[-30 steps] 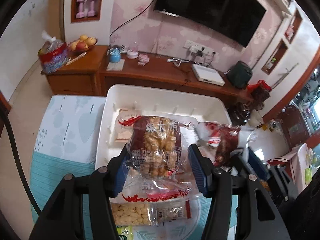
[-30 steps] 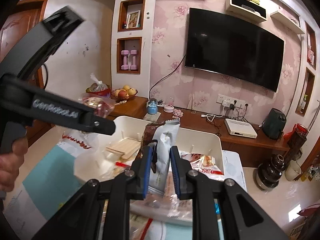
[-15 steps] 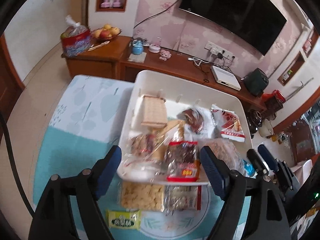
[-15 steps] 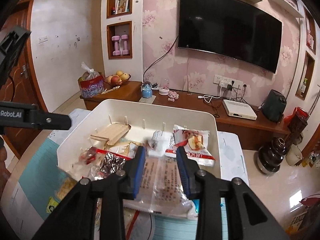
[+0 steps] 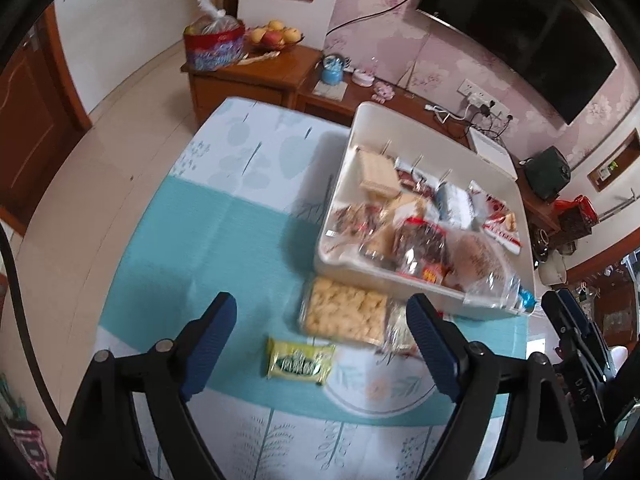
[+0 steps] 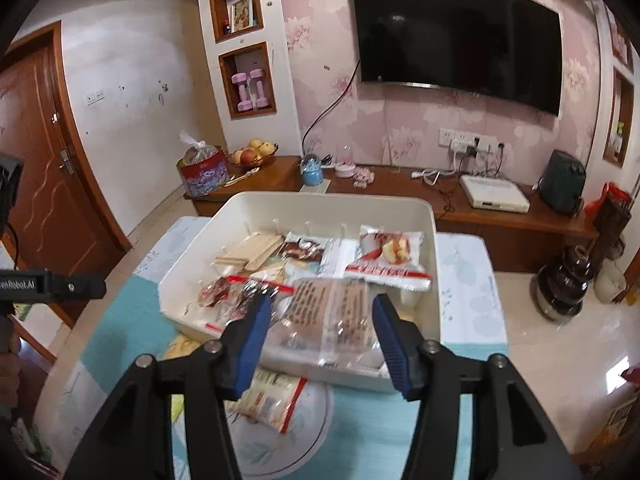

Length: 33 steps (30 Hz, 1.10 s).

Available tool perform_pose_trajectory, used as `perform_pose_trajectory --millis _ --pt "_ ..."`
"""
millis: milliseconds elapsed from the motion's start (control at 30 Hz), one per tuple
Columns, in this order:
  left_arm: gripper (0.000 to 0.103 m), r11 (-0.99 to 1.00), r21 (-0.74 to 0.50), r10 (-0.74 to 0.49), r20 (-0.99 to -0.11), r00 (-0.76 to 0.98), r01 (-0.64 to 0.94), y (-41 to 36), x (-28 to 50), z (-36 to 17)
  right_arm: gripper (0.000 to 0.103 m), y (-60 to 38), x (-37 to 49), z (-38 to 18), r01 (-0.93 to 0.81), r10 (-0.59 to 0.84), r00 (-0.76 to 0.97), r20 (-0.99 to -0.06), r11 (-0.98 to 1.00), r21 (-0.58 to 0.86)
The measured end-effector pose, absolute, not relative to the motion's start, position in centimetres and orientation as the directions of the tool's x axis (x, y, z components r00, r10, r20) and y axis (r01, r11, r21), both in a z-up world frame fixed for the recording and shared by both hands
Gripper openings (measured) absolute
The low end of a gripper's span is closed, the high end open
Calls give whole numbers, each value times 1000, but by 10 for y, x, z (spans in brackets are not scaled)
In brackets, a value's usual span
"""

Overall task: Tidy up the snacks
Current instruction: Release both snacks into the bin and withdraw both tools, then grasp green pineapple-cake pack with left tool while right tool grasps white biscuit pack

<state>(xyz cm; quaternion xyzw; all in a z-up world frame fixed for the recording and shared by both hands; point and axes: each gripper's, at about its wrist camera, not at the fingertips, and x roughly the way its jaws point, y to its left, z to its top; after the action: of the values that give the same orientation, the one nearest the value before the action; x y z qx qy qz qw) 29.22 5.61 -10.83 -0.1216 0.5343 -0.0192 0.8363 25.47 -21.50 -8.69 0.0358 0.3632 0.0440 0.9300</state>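
Note:
A white bin [image 5: 420, 132] on the teal tablecloth holds several snack packets. My left gripper [image 5: 320, 320] hangs over the table left of the bin, its jaws still opening, pressing on nothing. Below it lie a yellow-green packet [image 5: 300, 362] and a clear pack of yellow puffs [image 5: 346, 312]. My right gripper [image 6: 322, 316] is at the bin's [image 6: 332, 200] near edge, jaws opening. A clear bag with brown print [image 6: 332, 312] lies between them on the rim, and the pads do not press it. A red-and-white packet [image 6: 388, 258] and wafers [image 6: 252, 250] lie deeper in.
Another snack pack [image 6: 272, 396] lies on the table under the bin's near edge. A wooden cabinet [image 6: 400, 188] with a fruit bowl [image 6: 252, 152] and a white box runs behind the table. A person's hand holds the left gripper's handle at the far left [image 6: 52, 284].
The left gripper let its brown snack bag go into the bin, opened wide and swung left over the table. The right gripper let go of its bag and opened.

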Motion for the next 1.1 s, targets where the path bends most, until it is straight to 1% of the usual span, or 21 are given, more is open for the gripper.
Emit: perform_pose_trajectory --millis 100,167,400,467,567,633,833,1100 --pt "86 967 -228 -164 -902 400 -118 57 282 -119 56 -209 248 -90 -66 117 717 -687 993 100" --pt "86 964 -234 -173 -911 374 -125 55 278 -130 60 -203 243 -95 -55 112 699 -706 993 103" --pt "88 961 -242 -194 -934 299 -133 45 267 -166 65 -184 241 -128 -49 132 606 -785 990 129" --pt "88 962 -238 -194 -941 275 -136 43 266 -177 74 -179 243 -140 -44 142 577 -805 989 143" --pt "88 967 -217 -180 -953 245 -134 38 266 -192 80 -175 245 -157 -25 152 537 -830 986 165" --pt "88 972 -196 -163 -960 227 -131 35 267 -201 83 -172 249 -171 -14 160 505 -848 984 177" --pt "88 977 -160 -136 -977 162 -143 29 270 -230 84 -164 259 -202 0 149 427 -892 986 165" --pt "88 980 -134 -116 -986 121 -150 22 274 -253 84 -153 269 -222 -5 128 381 -916 991 137"
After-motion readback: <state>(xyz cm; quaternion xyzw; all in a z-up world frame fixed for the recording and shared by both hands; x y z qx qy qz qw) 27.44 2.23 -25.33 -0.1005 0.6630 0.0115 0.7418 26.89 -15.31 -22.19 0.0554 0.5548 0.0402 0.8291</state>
